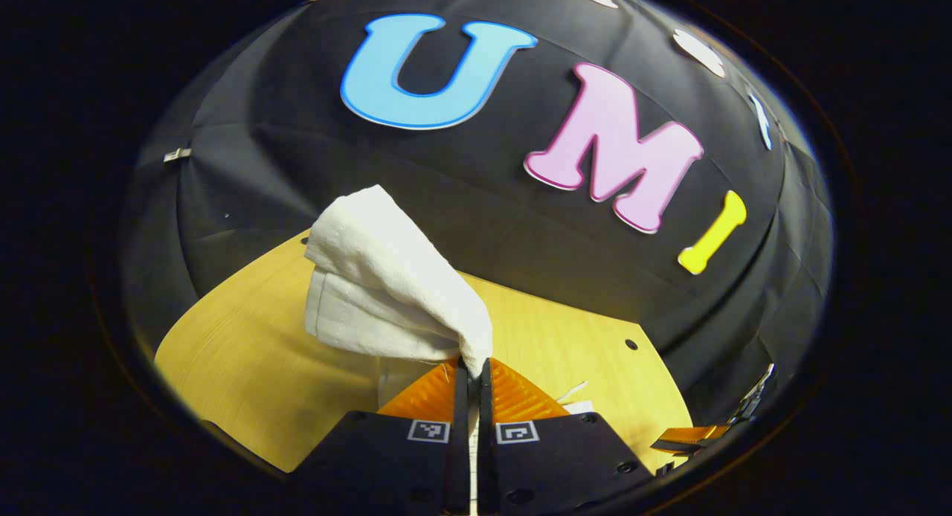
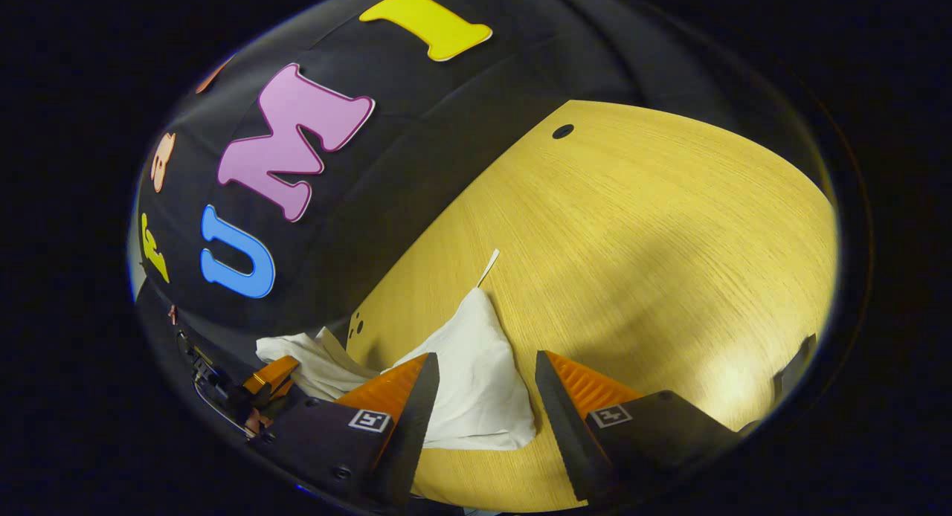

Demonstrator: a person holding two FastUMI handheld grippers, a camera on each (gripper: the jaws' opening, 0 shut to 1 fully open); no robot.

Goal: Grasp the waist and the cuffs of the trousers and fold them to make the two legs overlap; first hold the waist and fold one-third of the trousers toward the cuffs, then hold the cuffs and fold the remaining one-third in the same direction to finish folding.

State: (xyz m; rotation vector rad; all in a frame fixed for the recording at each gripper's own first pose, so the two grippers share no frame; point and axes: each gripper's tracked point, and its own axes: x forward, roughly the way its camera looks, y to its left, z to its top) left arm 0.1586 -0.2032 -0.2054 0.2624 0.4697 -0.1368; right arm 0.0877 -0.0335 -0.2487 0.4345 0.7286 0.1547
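So right up against the lens in the left gripper view, the left gripper (image 1: pixel 473 369) has its 2 fingers pinched nearly together on a corner of the white trousers (image 1: pixel 387 293), and the cloth is hoisted up off the wooden table (image 1: pixel 245 352) in a bunched, drooping lump, with a doubled hem or band showing along its lower left edge. Can't say for sure whether that's waist or cuff, it's too crumpled. In the right gripper view, the right gripper (image 2: pixel 487 386) has its jaws spread wide with nothing in them, hovering just over a flat triangular piece of the trousers (image 2: pixel 476 382) that lies on the table (image 2: pixel 669 241) between the fingers, a thin tie or strip poking out past its tip. The other gripper (image 2: pixel 271 375) sits off to the left there, next to more bunched fabric. My guess is this is still the early bit, getting hold of both ends before laying the 2 legs over each other, since nothing looks neatly folded yet. Next move probably needs the right one to drop and close on that flat corner, taking all layers, so the cloth doesn't slip
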